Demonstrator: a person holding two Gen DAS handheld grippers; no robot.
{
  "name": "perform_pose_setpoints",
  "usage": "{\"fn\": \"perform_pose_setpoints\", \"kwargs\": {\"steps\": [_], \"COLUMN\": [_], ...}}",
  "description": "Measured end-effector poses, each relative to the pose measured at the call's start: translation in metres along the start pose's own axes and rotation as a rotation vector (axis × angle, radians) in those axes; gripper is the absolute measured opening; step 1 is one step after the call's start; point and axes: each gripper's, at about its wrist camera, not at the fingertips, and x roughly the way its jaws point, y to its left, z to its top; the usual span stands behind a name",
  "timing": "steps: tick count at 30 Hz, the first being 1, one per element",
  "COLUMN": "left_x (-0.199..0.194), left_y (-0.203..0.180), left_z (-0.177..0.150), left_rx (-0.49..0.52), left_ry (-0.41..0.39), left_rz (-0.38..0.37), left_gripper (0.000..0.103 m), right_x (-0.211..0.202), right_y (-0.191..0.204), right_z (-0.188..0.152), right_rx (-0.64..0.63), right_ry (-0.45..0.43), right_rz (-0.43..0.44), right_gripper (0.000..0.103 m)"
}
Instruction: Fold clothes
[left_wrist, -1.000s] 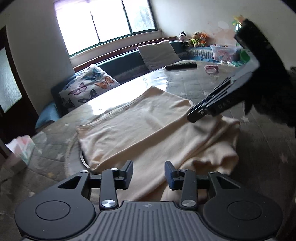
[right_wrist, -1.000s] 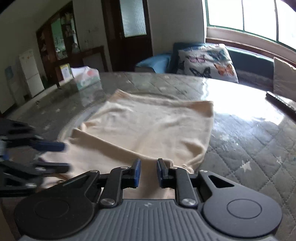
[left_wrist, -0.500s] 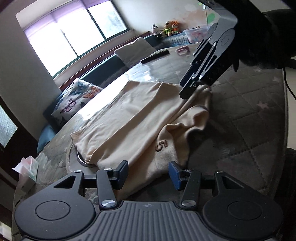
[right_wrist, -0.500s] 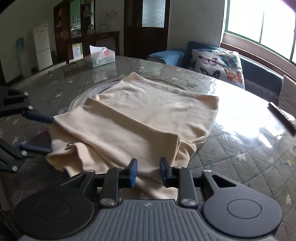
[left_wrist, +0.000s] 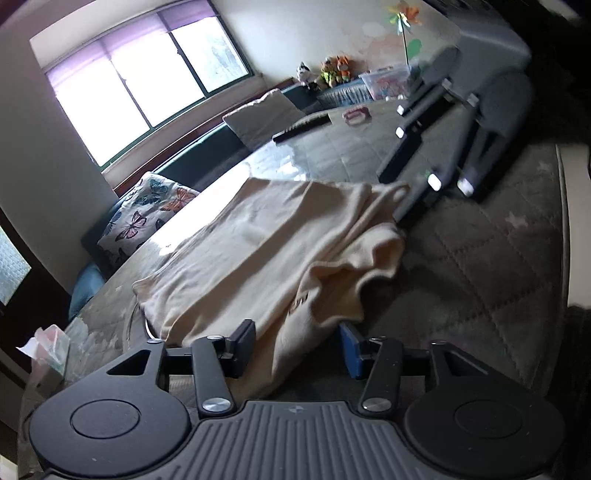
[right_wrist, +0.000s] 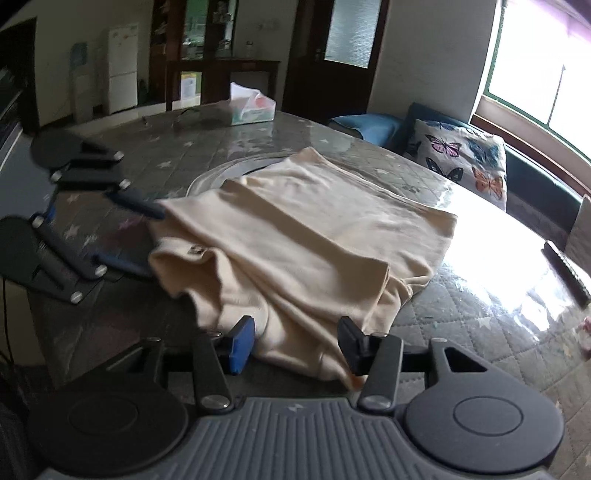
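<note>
Flanking cream garment (right_wrist: 303, 236): tissue box (right_wrist: 253, 107), remote (left_wrist: 301, 127)

Left gripper (left_wrist: 297, 345), right gripper (right_wrist: 297, 343): black linkages, silver screws, blue pad, ribbed grey housing.

Garment (right_wrist: 306, 236) plain cream, small dark print at 6 o'clock. Table cover (right_wrist: 480, 317) grey quilted with pale stars. Cushion (right_wrist: 461, 158) at 2 o'clock white with pink, blue, orange butterflies; gripper pads (right_wrist: 242, 343) blue.
</note>
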Motion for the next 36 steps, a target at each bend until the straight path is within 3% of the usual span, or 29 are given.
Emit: {"fn": "perform_pose_setpoints", "kwargs": {"steps": [4,13,16,17,20,22,26,31,36], "left_x": [0.001,0.010,0.014,0.014,0.011,0.007,0.001,0.002,0.015], "left_y": [0.015,0.046,0.051,0.051,0.050,0.046,0.038,0.027,0.021], "left_z": [0.009,0.034,0.035,0.034,0.027,0.021,0.008,-0.003,-0.009], "left_rx": [-0.075,-0.166,-0.187,-0.193,-0.197,-0.191,-0.149,-0.091,-0.017], "left_ry": [-0.021,-0.071,-0.067,-0.063,-0.054,-0.045,-0.028,-0.012,0.006], "left_rz": [-0.023,-0.009,-0.007,-0.011,-0.012,-0.007,0.029,0.035,0.074], "left_gripper": [0.013,0.010,0.010,0.011,0.014,0.031,0.047,0.054,0.053], "right_x": [-0.004,0.010,0.022,0.027,0.036,0.034,0.026,0.022,0.021], "right_y": [0.011,0.025,0.019,0.016,0.001,-0.007,-0.020,-0.031,-0.036], "right_z": [-0.007,-0.002,0.004,0.006,0.008,0.010,0.016,0.028,0.038], "right_rx": [-0.070,-0.194,-0.164,-0.147,-0.060,-0.012,0.072,0.143,0.158], "right_ry": [-0.007,-0.071,-0.078,-0.064,-0.019,-0.024,-0.048,-0.077,-0.098], "right_rz": [0.012,-0.014,-0.015,-0.012,0.017,0.032,0.060,0.073,0.059], "right_gripper": [0.061,0.065,0.056,0.043,0.017,0.014,0.011,0.011,0.010]}}
